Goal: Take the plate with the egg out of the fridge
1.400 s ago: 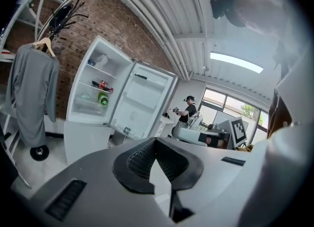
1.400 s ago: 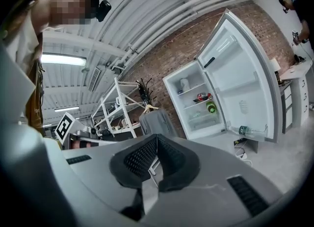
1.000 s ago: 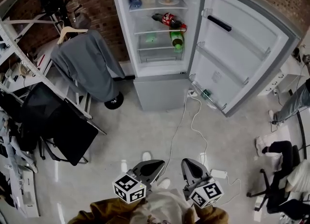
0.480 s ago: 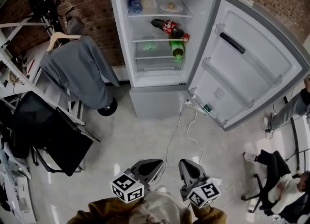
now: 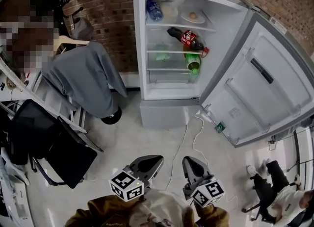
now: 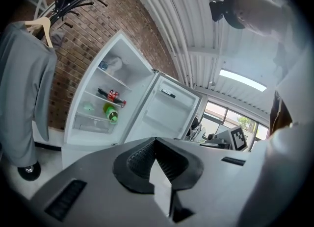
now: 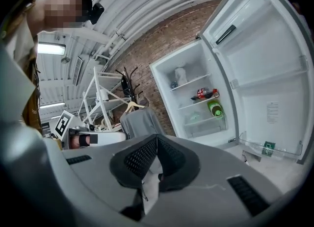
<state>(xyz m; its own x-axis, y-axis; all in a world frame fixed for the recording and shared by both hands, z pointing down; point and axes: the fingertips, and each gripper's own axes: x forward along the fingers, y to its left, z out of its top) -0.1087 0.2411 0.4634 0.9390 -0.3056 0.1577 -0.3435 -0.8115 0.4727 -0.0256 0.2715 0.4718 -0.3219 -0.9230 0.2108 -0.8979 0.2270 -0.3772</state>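
Head view: egg (image 5: 193, 15) tiny on its plate (image 5: 200, 20); left tool (image 5: 159, 159) and right tool (image 5: 186, 160) pressed together.

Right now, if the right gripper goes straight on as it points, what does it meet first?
The way looks free over the floor; the right gripper would probably meet the fridge first, low down. Depth is unclear.
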